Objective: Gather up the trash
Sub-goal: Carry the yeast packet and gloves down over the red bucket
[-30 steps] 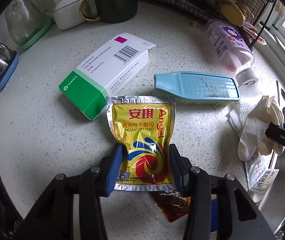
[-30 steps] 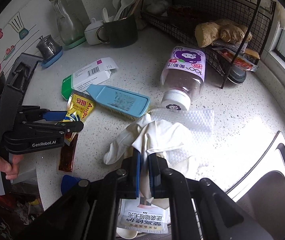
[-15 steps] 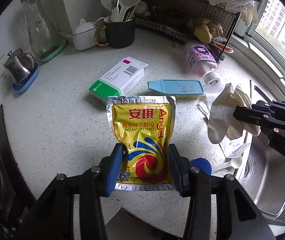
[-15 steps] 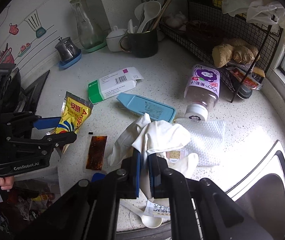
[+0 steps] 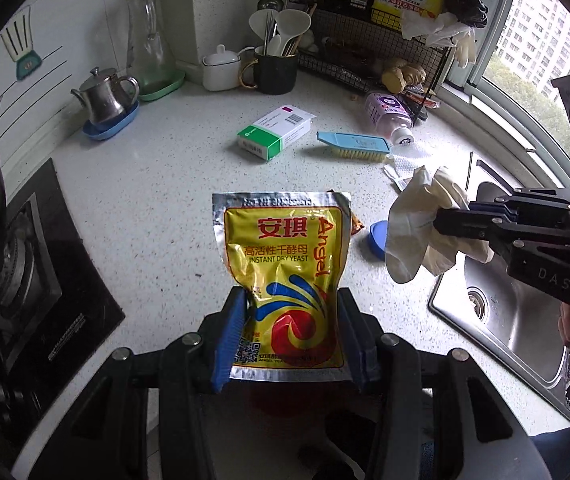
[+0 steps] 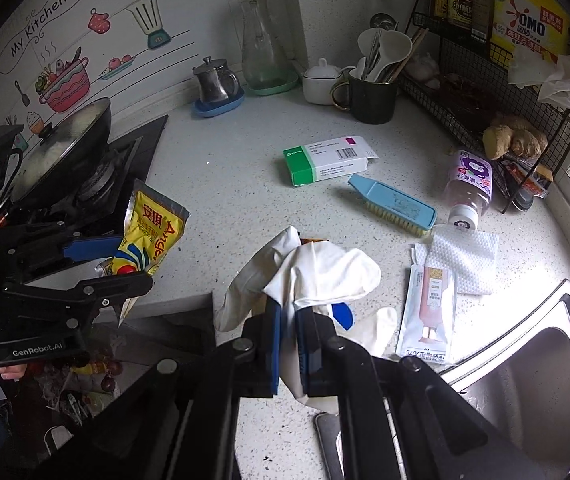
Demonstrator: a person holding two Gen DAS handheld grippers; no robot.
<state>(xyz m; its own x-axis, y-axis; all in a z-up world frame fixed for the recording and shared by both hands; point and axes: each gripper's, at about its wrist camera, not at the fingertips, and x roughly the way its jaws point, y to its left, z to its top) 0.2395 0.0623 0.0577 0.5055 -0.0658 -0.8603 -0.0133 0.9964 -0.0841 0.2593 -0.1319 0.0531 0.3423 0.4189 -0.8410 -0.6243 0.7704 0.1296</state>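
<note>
Low in the left wrist view, the left gripper (image 5: 291,334) pinches a yellow yeast packet (image 5: 285,280) by its two side edges, the packet standing clear above the speckled worktop (image 5: 157,208). At the right edge of that view the right gripper (image 5: 439,222) reaches in from the side, its jaws pressed together on a white glove (image 5: 417,224) that hangs limp over the worktop's corner by the sink (image 5: 497,320).

Open worktop lies in the middle of the frame, bounded at left by the black stove (image 5: 45,264) and at upper right by the wire rack (image 5: 369,60). Still lying on it in the right wrist view are a green and white medicine box (image 6: 327,160), a blue brush (image 6: 393,204), a toppled bottle (image 6: 471,184), a white wipe (image 6: 465,260) and a sachet (image 6: 431,312).

The packet reads "Angel" and "INSTANT DRY YEAST". A yellow bag on the rack reads "OMO", the wall sticker "My Kitchen", and the left gripper's body "GenRobot.AI".
</note>
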